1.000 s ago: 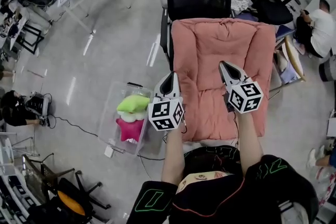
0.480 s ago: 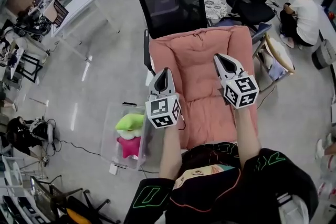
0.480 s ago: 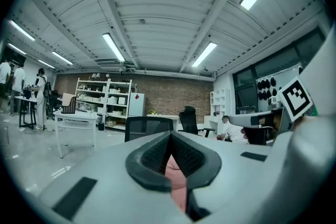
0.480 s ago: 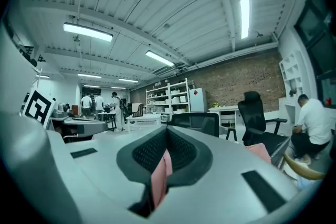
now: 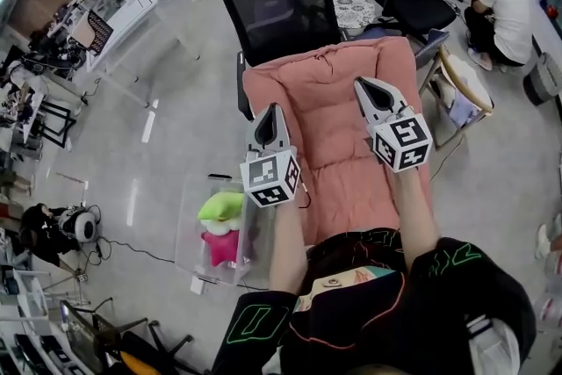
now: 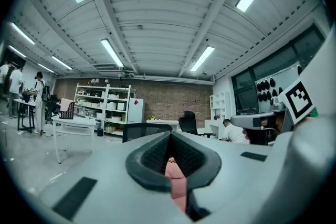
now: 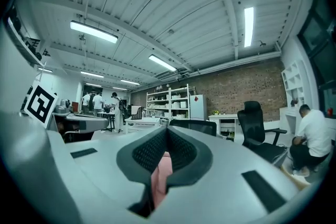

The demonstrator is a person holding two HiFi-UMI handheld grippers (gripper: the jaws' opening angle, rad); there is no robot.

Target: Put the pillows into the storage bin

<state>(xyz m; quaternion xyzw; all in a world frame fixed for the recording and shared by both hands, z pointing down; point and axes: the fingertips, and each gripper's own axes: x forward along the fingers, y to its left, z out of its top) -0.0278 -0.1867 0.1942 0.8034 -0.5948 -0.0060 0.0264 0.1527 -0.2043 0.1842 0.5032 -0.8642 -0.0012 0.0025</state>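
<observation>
Head view records a polished grey floor (image 5: 176, 145) in an open workroom, with a black office chair (image 5: 281, 9) ahead, white shelving (image 6: 105, 107) against a brick wall (image 6: 173, 105), and a person (image 5: 509, 9) crouched at the far right.

The lower edge of the large pink pillow (image 5: 338, 101) is hidden behind the person's forearms and the marker cubes. It appears to hang clear of the chair seat, though this view cannot confirm it.

The left gripper (image 5: 269, 111) is clamped on the pillow's left edge and the right gripper (image 5: 363, 85) on its right side. Each gripper view shows pink fabric pinched between closed jaws.

The clear storage bin (image 5: 189, 215) stands on the floor just left of the left gripper and below it. It holds a green pillow (image 5: 221, 206) above a magenta pillow (image 5: 221, 246).
</observation>
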